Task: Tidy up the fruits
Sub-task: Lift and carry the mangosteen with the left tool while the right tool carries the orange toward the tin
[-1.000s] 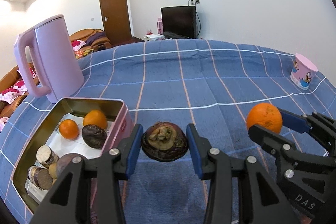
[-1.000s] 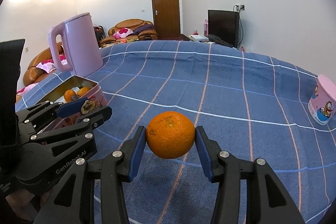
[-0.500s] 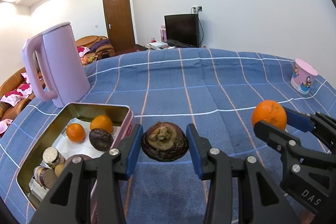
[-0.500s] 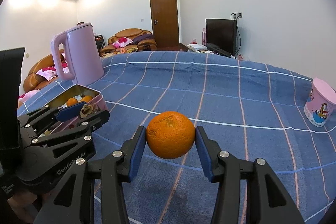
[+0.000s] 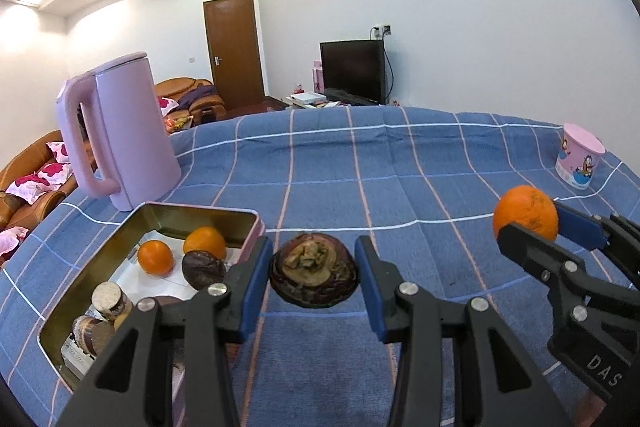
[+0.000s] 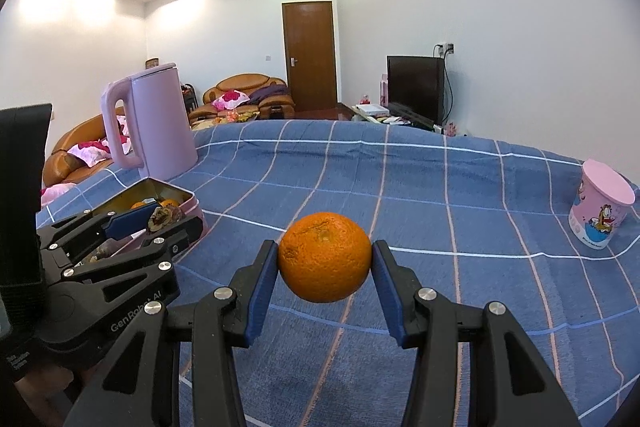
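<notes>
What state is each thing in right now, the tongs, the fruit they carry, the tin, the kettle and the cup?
Left tongs: shut on mangosteen, held above the cloth.
Right tongs: shut on orange, held in the air.
Tin: open, partly filled with fruit.
Kettle: upright, lid closed.
Cup: upside down on the cloth.

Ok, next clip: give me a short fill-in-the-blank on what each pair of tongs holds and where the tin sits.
1. The right tongs are shut on an ____.
2. The left tongs grip a dark brown mangosteen, while the open tin lies to their ____.
3. The tall pink ____ stands just behind the tin.
4. The pink cartoon cup stands ____ down on the blue checked cloth.

Missing words: orange; left; kettle; upside
</notes>
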A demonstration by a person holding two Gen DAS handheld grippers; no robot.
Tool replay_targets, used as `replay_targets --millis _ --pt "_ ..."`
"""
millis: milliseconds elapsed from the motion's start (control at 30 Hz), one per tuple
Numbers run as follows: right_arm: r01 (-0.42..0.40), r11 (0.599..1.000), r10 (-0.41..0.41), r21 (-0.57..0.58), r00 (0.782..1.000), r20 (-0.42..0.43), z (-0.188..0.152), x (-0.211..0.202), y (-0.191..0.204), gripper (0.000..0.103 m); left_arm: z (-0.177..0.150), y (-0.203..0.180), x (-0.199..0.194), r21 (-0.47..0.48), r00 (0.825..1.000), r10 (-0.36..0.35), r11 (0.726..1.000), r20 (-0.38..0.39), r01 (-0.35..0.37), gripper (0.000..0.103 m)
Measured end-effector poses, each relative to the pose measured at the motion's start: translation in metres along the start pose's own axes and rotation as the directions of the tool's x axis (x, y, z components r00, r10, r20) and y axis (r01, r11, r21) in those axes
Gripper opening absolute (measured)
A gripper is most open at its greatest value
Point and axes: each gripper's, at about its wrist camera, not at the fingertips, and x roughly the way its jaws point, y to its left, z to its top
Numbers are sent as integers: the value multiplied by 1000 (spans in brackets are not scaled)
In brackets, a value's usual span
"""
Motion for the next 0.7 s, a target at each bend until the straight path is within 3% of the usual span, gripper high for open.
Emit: replay_targets --millis 700 --pt "23 999 -20 -25 996 89 -2 -15 7 50 -1 0 -14 -4 997 32 1000 72 -31 44"
